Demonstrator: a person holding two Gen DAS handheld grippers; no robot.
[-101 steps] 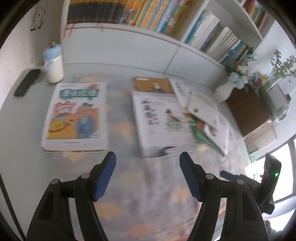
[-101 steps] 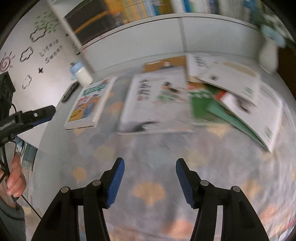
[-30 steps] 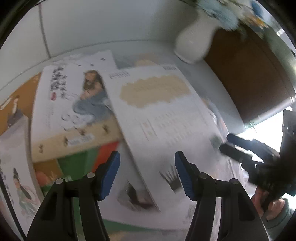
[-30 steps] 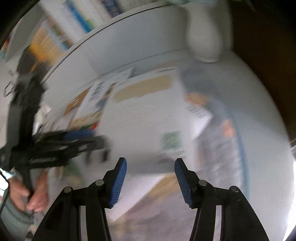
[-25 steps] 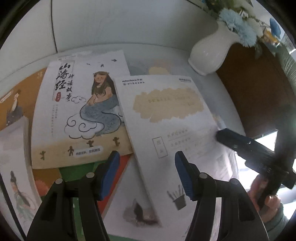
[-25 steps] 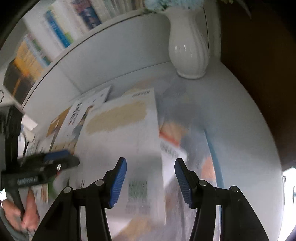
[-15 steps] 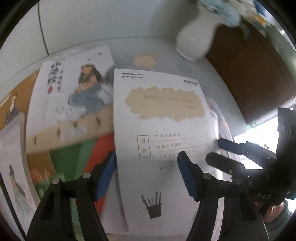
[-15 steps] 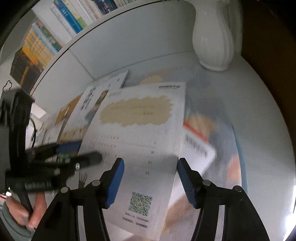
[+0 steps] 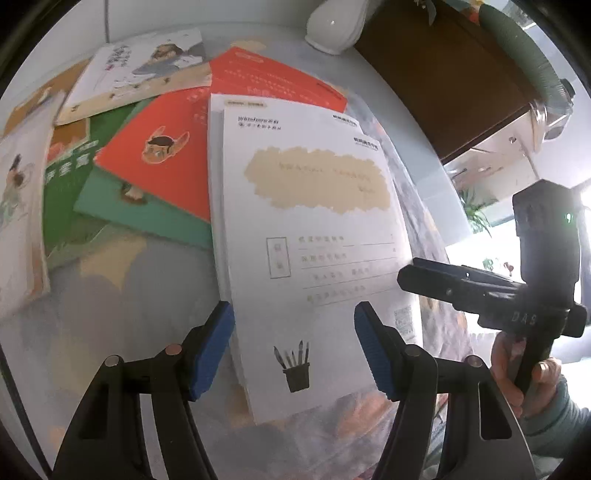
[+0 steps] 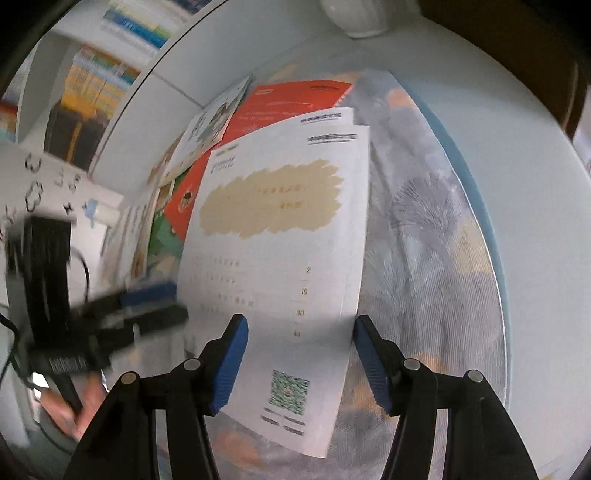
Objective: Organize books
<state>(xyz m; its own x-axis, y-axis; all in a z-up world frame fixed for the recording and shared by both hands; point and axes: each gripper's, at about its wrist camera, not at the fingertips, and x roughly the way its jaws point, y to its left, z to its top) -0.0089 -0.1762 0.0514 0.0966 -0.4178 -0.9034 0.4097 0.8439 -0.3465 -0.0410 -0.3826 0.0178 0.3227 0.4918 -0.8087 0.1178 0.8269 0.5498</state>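
Both the left gripper (image 9: 293,347) and right gripper (image 10: 299,363) were spread wide, straddling the white booklet (image 9: 314,236) ungrasped.

Ahead of me a white vase (image 9: 334,26) stands at the back of the counter (image 10: 517,192), beside a dark brown cabinet (image 9: 439,77). A patterned cloth (image 10: 417,236) covers the counter. Far left, a blurred white bottle (image 10: 105,212).

Right gripper (image 10: 297,354) with jaws apart over the near end of a white booklet (image 10: 280,251), red book (image 10: 288,101) and green book (image 10: 162,240) under its far end, left gripper (image 10: 147,306) blurred at the booklet's left edge, vase (image 10: 360,16) at the counter's (image 10: 517,192) far edge
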